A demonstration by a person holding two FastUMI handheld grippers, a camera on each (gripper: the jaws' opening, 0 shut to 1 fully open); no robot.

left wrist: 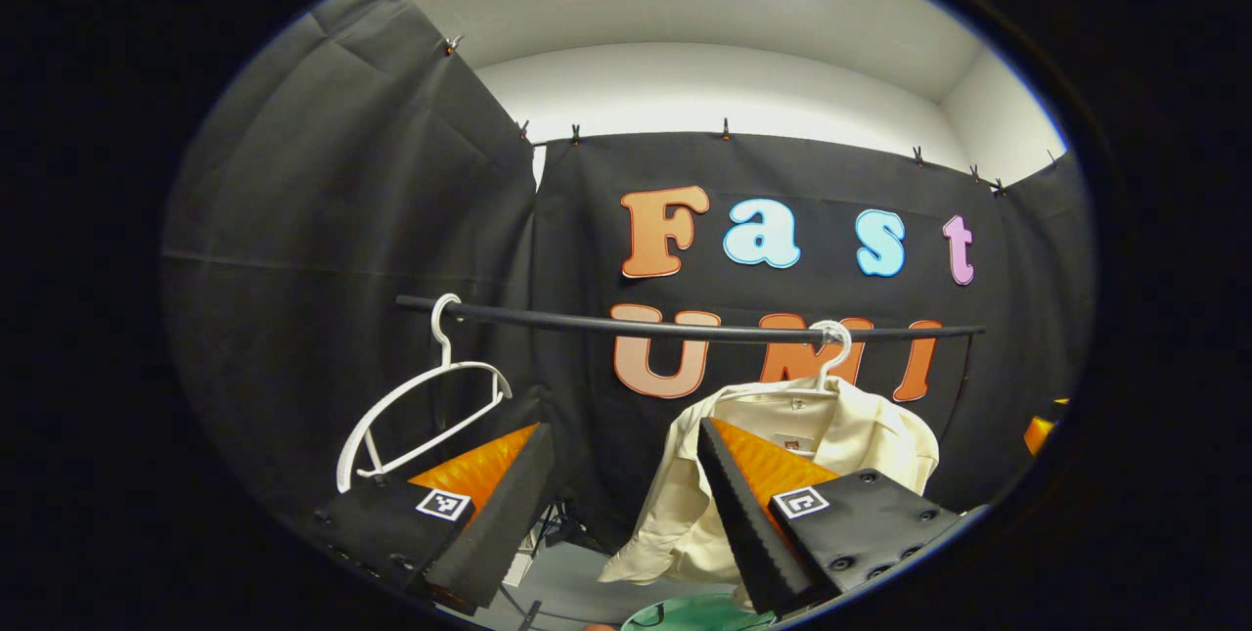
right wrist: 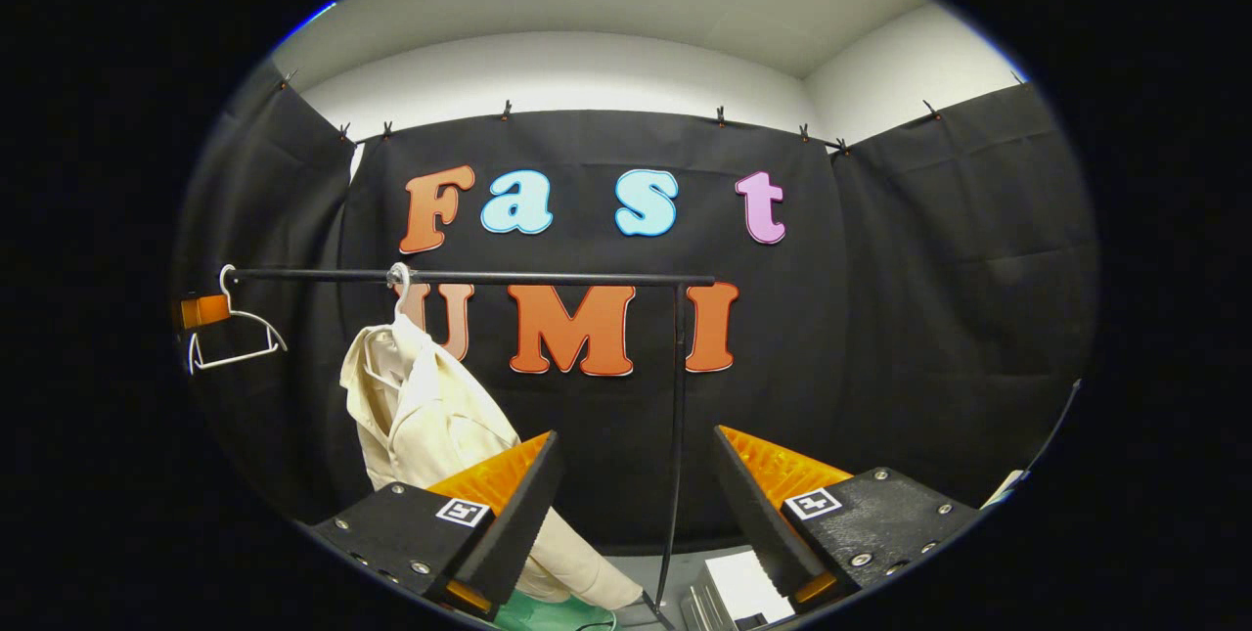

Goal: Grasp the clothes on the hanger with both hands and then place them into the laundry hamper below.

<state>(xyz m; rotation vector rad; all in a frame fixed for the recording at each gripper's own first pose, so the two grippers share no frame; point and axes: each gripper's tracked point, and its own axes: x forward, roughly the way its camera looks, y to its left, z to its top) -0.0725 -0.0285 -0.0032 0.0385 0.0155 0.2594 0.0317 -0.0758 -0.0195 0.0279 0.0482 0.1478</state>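
Approach step: both the left gripper (left wrist: 626, 504) and right gripper (right wrist: 636, 504) stood spread, empty, short of the cream shirt (left wrist: 831, 426). Next move, probably: close in and pinch its shoulders.

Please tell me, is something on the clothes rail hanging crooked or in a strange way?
Yes. The empty white hanger on the black rail hangs tilted, one arm dropped far lower than the other. The cream shirt sags unevenly on its own hanger, open at the front. Nothing looks torn or spilled.
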